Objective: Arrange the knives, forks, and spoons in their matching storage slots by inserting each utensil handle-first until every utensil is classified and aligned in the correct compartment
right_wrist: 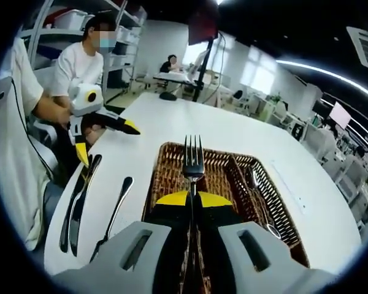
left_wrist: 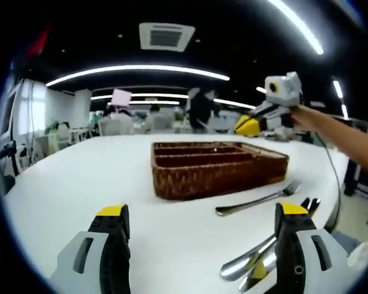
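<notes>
My right gripper (right_wrist: pixel 193 197) is shut on a silver fork (right_wrist: pixel 193 160), tines pointing away, held above the brown wicker tray (right_wrist: pixel 165 177). Shiny utensils (right_wrist: pixel 256 184) lie in the tray's right-hand compartment. In the left gripper view the wicker tray (left_wrist: pixel 190 180) stands mid-table, and the right gripper (left_wrist: pixel 248 125) hovers beyond its far right corner. My left gripper (left_wrist: pixel 202 211) is open and holds nothing, low over the table in front of the tray. A fork (left_wrist: pixel 257 199) lies just right of it, and spoons (left_wrist: pixel 248 263) lie by its right jaw.
The white table (left_wrist: pixel 80 177) is long and wide. Dark utensils (right_wrist: pixel 80 202) and one slimmer piece (right_wrist: pixel 113 214) lie on it left of the tray, near my left gripper (right_wrist: pixel 108 145). A person in a white shirt (right_wrist: pixel 80 64) sits behind. Desks and shelves fill the background.
</notes>
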The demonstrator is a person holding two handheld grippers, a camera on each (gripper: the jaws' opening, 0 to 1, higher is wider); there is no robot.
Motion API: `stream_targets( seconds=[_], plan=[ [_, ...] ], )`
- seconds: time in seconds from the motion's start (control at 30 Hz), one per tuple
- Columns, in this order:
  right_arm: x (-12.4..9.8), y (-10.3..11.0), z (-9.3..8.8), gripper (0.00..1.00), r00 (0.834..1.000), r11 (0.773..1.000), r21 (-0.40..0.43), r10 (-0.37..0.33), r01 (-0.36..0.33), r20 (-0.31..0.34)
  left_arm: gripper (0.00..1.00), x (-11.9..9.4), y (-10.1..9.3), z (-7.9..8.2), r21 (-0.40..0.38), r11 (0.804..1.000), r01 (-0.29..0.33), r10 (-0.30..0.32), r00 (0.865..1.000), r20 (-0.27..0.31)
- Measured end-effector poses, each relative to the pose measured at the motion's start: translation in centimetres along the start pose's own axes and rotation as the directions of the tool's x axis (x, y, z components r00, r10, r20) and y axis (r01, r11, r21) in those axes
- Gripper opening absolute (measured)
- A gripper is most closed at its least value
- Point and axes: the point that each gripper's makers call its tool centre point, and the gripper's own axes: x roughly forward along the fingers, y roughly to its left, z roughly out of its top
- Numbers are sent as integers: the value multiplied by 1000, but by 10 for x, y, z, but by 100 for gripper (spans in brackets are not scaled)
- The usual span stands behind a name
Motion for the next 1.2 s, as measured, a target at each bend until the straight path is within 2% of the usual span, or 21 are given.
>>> stream_targets(
  seconds=[0.17, 0.27, 0.37, 0.5, 0.6, 0.7, 0.73, 0.83, 0.93, 1.0, 1.07, 1.2],
  plan=[
    [-1, -3, 0, 3, 1000, 1000, 4, 0, 0, -1, 99, -1, -1, 7, -29, 1000, 0, 1, 1000, 28],
    [-6, -3, 11, 3, 999, 1000, 4, -2, 2, 36, 99, -2, -6, 6, -57, 998, 7, -5, 1000, 30],
    [-6, -6, 13, 3, 999, 1000, -7, -9, 9, 33, 99, -2, -4, 9, -28, 999, -17, 18, 999, 30],
    [-9, -9, 17, 3, 999, 1000, -3, -4, 4, 45, 99, -4, -2, 17, -58, 998, -22, 25, 999, 49],
    [-10, -11, 14, 3, 999, 1000, -6, -7, 7, 31, 99, -4, 1, 20, -52, 998, -31, 33, 998, 47],
    [-9, -11, 19, 3, 999, 1000, -4, -2, 2, 45, 99, 0, 2, 21, -56, 998, -31, 33, 999, 38],
    [-9, -10, 20, 3, 999, 1000, -4, 1, -1, 49, 99, 1, -1, 18, -32, 999, -24, 24, 1000, 19],
    [-4, -11, 19, 3, 999, 1000, -6, 4, -4, 39, 99, 4, -3, 17, -28, 1000, -13, 13, 1000, 1],
    [0, -10, 17, 3, 999, 1000, 10, 21, -21, 39, 99, 4, -6, 20, -25, 1000, -10, 10, 1000, 16],
    [1, -11, 16, 3, 999, 1000, 11, 19, -19, 32, 99, 4, -6, 21, -75, 997, 2, -1, 1000, 15],
    [3, -10, 17, 3, 999, 999, 20, 30, -30, 40, 99, 3, -4, 22, -32, 999, -13, 13, 1000, 11],
    [6, -12, 16, 3, 999, 999, 10, 34, -35, 31, 99, 2, -1, 23, -50, 999, -12, 13, 1000, 6]
  ],
)
